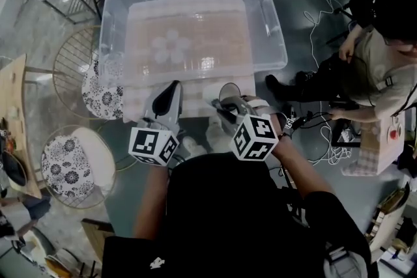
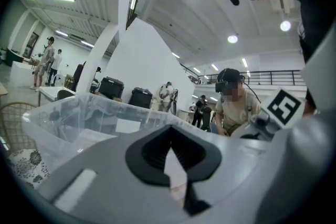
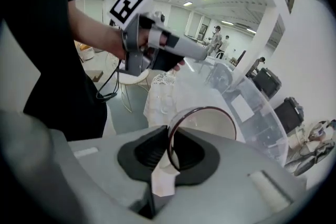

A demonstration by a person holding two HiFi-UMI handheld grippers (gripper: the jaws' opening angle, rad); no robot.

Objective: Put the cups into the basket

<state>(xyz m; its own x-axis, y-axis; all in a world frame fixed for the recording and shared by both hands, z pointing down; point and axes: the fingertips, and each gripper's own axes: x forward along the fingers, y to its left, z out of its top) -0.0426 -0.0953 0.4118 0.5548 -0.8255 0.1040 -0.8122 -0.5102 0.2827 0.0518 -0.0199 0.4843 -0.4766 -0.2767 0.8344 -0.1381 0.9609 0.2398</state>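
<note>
A large clear plastic bin (image 1: pixel 273 29) stands on a table with a white lace cloth (image 1: pixel 195 91). Faint round shapes, perhaps clear cups (image 1: pixel 171 45), lie on the bin's floor. My right gripper (image 1: pixel 225 107) is shut on the rim of a pale cup with a dark rim (image 1: pixel 229 91), held just in front of the bin's near wall. In the right gripper view the cup (image 3: pixel 210 123) stands out beyond the right gripper (image 3: pixel 170 152), with the bin (image 3: pixel 252 107) behind it. My left gripper (image 1: pixel 171 96) hovers beside it, shut with nothing in it. The left gripper (image 2: pixel 170 157) faces the bin's rim (image 2: pixel 79 113).
Two wire chairs with patterned cushions (image 1: pixel 98 94) (image 1: pixel 68 159) stand to the left of the table. A person (image 1: pixel 384 68) sits at the right, and cables (image 1: pixel 319 16) lie on the floor there. A wooden tabletop (image 1: pixel 13 114) shows at the left edge.
</note>
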